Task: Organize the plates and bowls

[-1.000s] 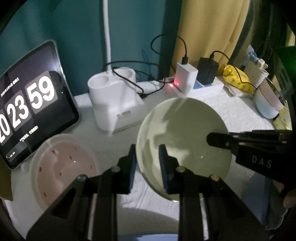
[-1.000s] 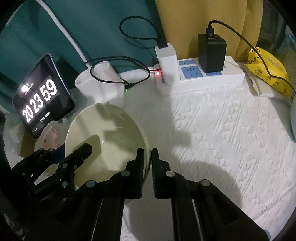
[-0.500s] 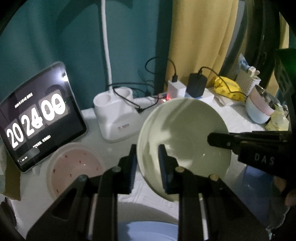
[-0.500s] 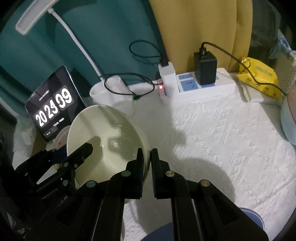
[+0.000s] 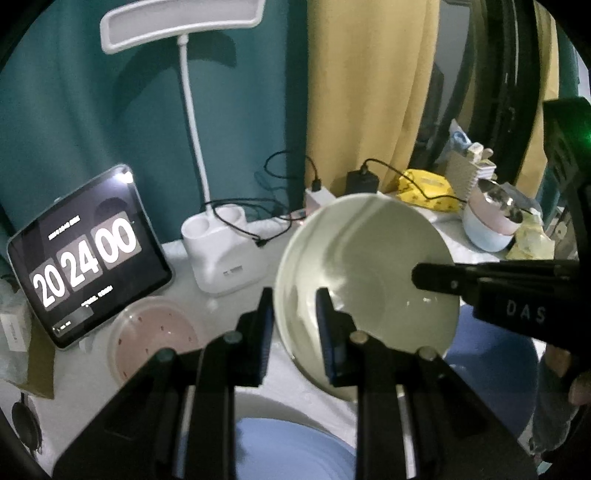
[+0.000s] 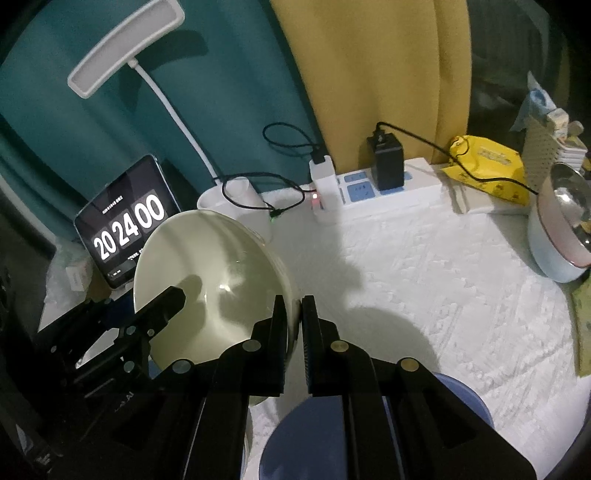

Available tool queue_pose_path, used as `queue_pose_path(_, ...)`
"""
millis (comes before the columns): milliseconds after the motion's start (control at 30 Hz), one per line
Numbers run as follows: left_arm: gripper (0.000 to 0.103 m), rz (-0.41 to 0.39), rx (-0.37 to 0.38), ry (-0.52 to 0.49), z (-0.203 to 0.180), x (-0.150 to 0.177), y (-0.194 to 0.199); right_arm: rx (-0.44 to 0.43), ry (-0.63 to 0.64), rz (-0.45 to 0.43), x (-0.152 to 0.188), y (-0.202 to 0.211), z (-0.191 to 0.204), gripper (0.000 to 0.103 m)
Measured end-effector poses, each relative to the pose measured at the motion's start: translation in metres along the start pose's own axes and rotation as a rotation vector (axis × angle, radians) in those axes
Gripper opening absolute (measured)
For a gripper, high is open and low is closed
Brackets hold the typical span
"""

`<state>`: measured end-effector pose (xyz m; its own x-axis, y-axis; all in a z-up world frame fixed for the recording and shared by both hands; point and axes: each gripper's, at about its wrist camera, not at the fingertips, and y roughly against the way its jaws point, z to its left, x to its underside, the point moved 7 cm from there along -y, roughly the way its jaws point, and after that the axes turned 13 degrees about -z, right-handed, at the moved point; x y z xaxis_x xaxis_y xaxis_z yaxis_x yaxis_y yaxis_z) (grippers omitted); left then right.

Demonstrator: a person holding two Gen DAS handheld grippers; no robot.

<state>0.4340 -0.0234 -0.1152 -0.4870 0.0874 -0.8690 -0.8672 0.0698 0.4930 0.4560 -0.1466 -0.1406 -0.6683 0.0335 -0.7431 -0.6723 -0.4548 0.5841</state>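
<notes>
Where lifted, blue plate (image 5: 291, 450) underneath.

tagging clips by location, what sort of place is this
Probably a bedroom or small living space at home, not a proper kitchen. A table under a white textured cloth stands against curtains, and it holds a desk lamp, a tablet showing a clock and a power strip beside the bowls.

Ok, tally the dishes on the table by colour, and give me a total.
Pale green: 1, the bowl held up by both grippers' jaws
Pink with speckles: 1, the bowl beside the clock tablet
Blue: 1, the dish at the near edge
Pink and light blue with a metal inside: 1, the bowl at the far right
Total: 4
</notes>
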Motion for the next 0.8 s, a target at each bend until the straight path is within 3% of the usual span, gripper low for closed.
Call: queue_pose_path(800, 0.023, 0.009, 0.070, -0.038, -0.071, 0.015, 0.032, 0.037, -0.051, -0.044, 0.022, 0.065, -0.045, 0.008)
